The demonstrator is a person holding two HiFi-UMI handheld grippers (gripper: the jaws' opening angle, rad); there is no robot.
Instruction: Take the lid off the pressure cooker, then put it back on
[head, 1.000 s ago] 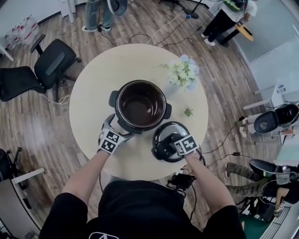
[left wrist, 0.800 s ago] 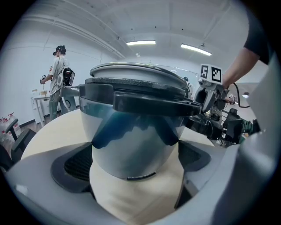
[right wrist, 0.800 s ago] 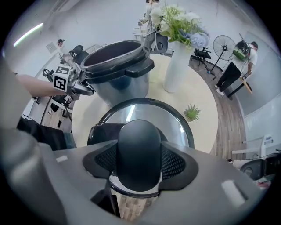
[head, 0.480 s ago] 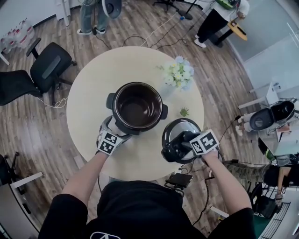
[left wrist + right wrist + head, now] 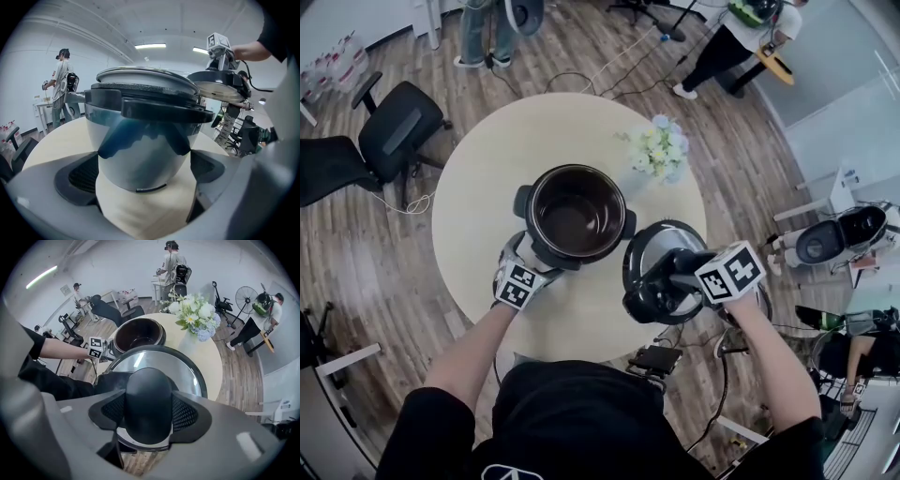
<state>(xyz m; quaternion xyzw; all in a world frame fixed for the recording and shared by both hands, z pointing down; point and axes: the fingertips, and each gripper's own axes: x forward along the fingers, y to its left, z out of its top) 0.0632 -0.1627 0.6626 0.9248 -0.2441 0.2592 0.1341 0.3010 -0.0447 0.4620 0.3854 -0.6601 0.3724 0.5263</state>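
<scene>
The open steel pressure cooker pot (image 5: 577,214) stands on the round table (image 5: 487,169), its dark inside showing. My left gripper (image 5: 536,258) is at the pot's near-left side. In the left gripper view the pot wall (image 5: 140,145) fills the gap between the jaws, and both pads lie against it. My right gripper (image 5: 675,278) points down and is shut on the black knob (image 5: 147,401) of the lid (image 5: 661,246). The lid hangs in the air, level, to the right of the pot and over the table's near-right edge. It also shows raised beside the pot as the lid (image 5: 220,89).
A vase of white and blue flowers (image 5: 661,150) stands behind the lid at the table's far right. A black office chair (image 5: 389,127) is left of the table. Cables lie on the wood floor, and people stand at the far side of the room.
The right gripper has risen with the lid, lifting it off the table and a little to the right. The left gripper and the pot have not moved.
</scene>
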